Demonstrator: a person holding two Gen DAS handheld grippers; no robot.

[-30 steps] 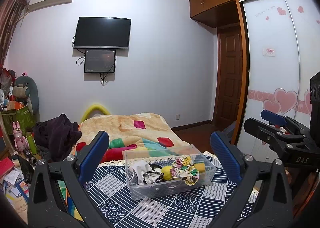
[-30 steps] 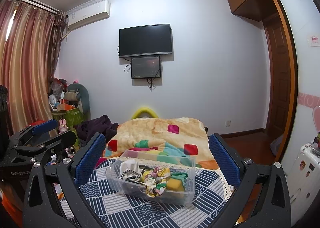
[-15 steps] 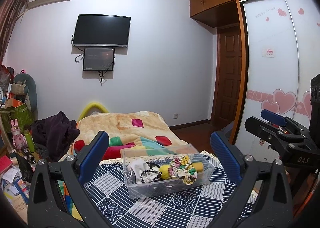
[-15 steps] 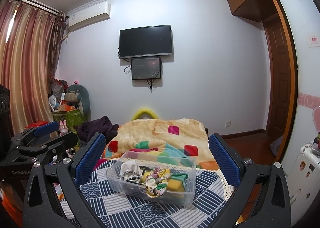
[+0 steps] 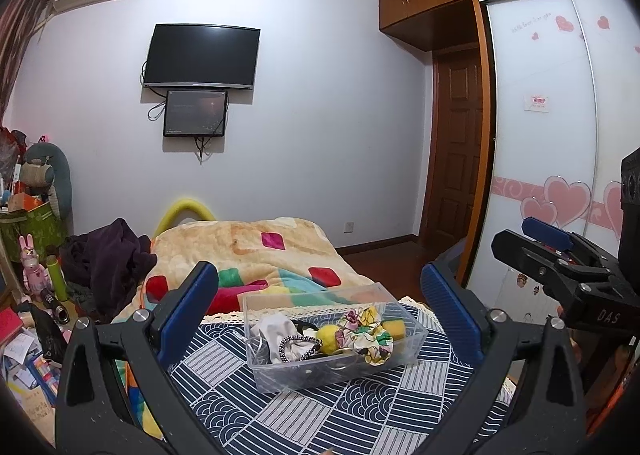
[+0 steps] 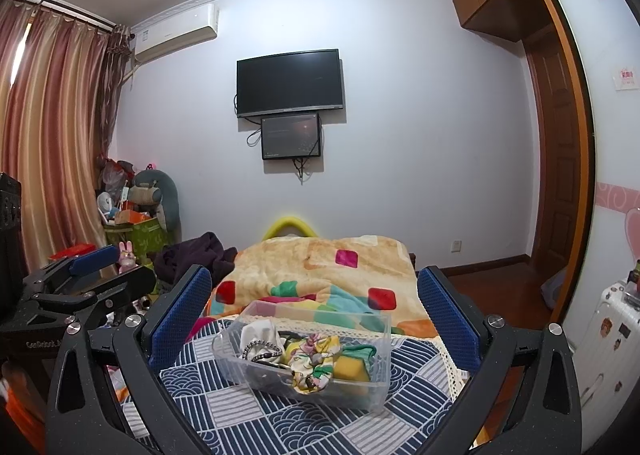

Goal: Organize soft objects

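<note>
Both grippers are spread wide with nothing in them. Left gripper (image 5: 320,295) hangs above the cloth (image 5: 304,411), and the clear bin (image 5: 412,339) sits between its fingers, out ahead. Same for the right gripper (image 6: 314,295). In the bin: scrunchie (image 5: 366,331), yellow ball (image 5: 329,337), white cloth bit (image 5: 272,331), beaded band (image 6: 260,349).

A pale wall (image 6: 400,135) is fitted with a dark television (image 6: 290,82), a smaller screen (image 6: 291,137) directly beneath it, and an air conditioner (image 6: 176,30) near the ceiling. Striped curtains (image 6: 52,143) are hung at left. A wooden door (image 5: 458,143) and a heart-patterned wardrobe (image 5: 552,135) are located at right.
</note>
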